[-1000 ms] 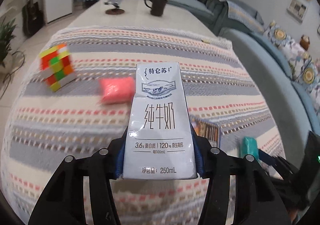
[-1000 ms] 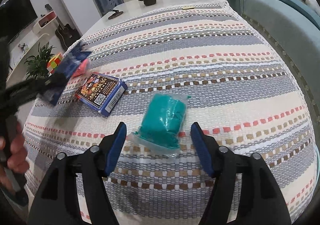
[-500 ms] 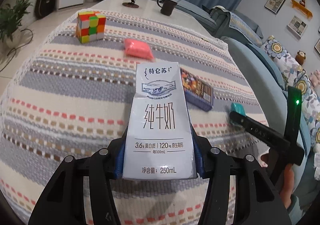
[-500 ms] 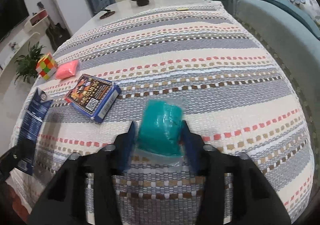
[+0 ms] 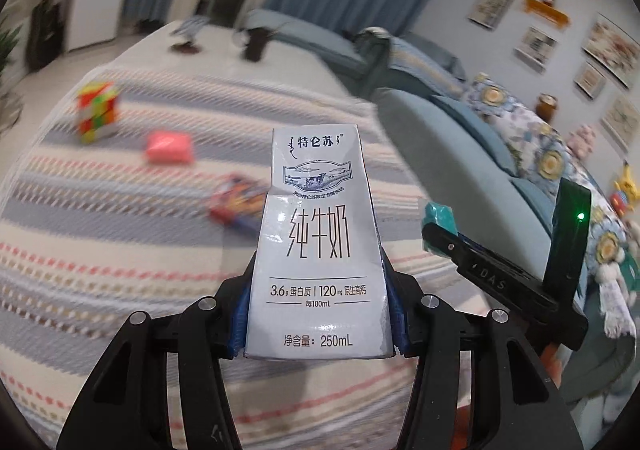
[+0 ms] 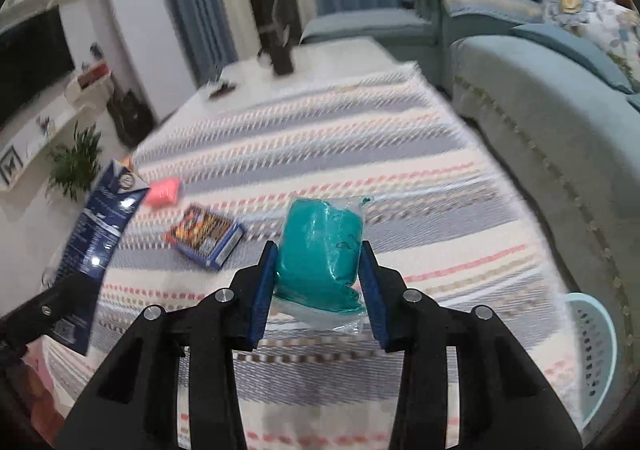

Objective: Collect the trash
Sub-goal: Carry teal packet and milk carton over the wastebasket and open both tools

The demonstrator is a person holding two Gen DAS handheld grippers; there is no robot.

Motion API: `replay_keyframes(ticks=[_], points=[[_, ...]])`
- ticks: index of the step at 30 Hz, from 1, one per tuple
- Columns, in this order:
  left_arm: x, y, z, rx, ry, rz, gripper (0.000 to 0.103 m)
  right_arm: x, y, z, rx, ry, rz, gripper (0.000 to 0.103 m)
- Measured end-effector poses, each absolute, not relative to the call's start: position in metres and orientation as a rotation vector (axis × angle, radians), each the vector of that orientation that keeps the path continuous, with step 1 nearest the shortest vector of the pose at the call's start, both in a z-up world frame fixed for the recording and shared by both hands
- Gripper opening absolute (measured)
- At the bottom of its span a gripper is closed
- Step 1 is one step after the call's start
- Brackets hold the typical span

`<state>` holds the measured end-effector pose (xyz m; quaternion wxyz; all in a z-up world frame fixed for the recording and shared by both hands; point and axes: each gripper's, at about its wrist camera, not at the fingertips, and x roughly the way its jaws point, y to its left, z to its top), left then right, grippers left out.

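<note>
My left gripper [image 5: 318,314] is shut on a white 250 mL milk carton [image 5: 316,246], held upright above the striped tablecloth [image 5: 100,242]. The carton's dark blue back also shows in the right wrist view [image 6: 100,234]. My right gripper [image 6: 318,282] is shut on a teal bag wrapped in clear plastic [image 6: 320,246], lifted off the cloth. That bag and the right gripper show at the right of the left wrist view [image 5: 440,215].
A pink packet [image 6: 164,191], a blue printed box [image 6: 206,238] and a colour cube [image 5: 98,111] lie on the cloth. A dark mug [image 5: 256,45] stands at the far end. A pale blue basket [image 6: 592,350] sits low at the right by the sofa [image 6: 560,97].
My right gripper closed on the teal bag and lifted it off the cloth. Both grippers have risen and tilted up, the left still holding the carton.
</note>
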<state>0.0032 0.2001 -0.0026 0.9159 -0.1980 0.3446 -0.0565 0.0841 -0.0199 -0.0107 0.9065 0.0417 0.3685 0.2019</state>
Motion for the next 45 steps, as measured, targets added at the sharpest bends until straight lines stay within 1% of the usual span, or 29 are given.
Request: replay_keyframes(ticks=[7, 12, 15, 22, 28, 34, 39, 41, 42, 43, 45], points=[[0.029, 0.109, 0.038, -0.311, 0.662, -0.285, 0.051, 0.066, -0.128, 0.037, 0.188, 0.672, 0.258, 0.037], [0.046, 0.044, 0.052, -0.252, 0.661, -0.394, 0.051, 0.051, -0.207, 0.049, 0.284, 0.643, 0.187, 0.037], [0.058, 0.000, 0.053, -0.216, 0.673, -0.458, 0.051, 0.042, -0.239, 0.050, 0.280, 0.629, 0.124, 0.037], [0.080, -0.078, 0.028, -0.181, 0.752, -0.551, 0.051, 0.026, -0.315, 0.023, 0.333, 0.661, -0.013, 0.037], [0.093, -0.128, -0.011, -0.140, 0.852, -0.605, 0.051, 0.028, -0.355, -0.018, 0.383, 0.766, -0.104, 0.037], [0.096, -0.152, -0.045, -0.092, 0.932, -0.635, 0.051, 0.030, -0.371, -0.057, 0.407, 0.860, -0.165, 0.038], [0.099, -0.162, -0.064, -0.075, 0.980, -0.655, 0.051, 0.031, -0.375, -0.076, 0.407, 0.905, -0.188, 0.039], [0.099, -0.164, -0.067, -0.068, 0.982, -0.651, 0.056, 0.033, -0.375, -0.080, 0.411, 0.919, -0.194, 0.044], [0.099, -0.164, -0.068, -0.069, 0.983, -0.654, 0.060, 0.033, -0.376, -0.082, 0.412, 0.922, -0.199, 0.046], [0.099, -0.164, -0.068, -0.068, 0.983, -0.652, 0.061, 0.033, -0.376, -0.083, 0.411, 0.922, -0.208, 0.051], [0.098, -0.162, -0.067, -0.067, 0.982, -0.647, 0.061, 0.031, -0.378, -0.083, 0.411, 0.920, -0.216, 0.053]])
